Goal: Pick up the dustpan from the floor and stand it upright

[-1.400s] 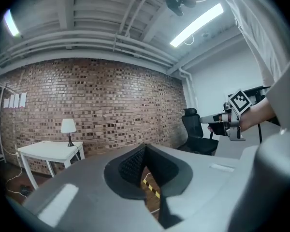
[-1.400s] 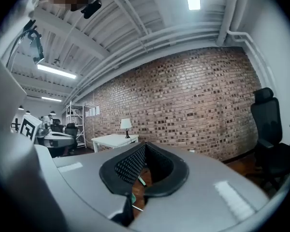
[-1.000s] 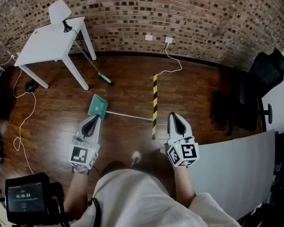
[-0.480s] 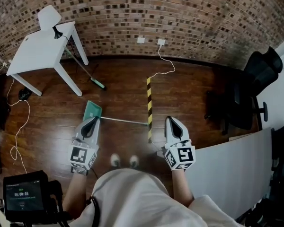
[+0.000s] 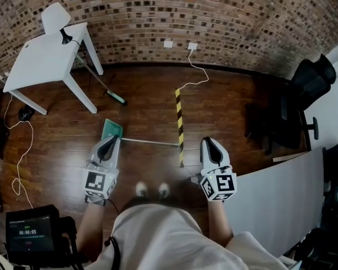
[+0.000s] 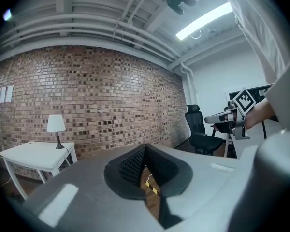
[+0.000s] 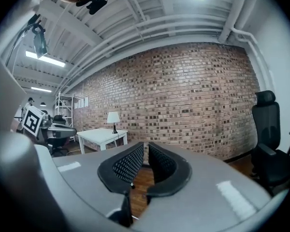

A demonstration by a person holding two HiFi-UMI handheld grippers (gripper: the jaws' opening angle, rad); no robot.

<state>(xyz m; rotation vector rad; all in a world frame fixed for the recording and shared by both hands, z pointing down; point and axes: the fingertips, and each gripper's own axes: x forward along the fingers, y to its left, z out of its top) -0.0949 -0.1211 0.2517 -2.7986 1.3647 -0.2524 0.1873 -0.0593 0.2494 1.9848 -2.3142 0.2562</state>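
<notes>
Left tool (image 5: 110, 144) keeping jaws together, gripping nothing, hovering clear of green dustpan (image 5: 113, 130) lying flat on floor (image 5: 149, 108). Right tool (image 5: 209, 145) jaws opening slightly, nothing between.

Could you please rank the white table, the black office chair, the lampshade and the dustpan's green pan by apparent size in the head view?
Largest: the white table and the black office chair, too alike to rank.
Next: the lampshade.
Smallest: the dustpan's green pan.
</notes>
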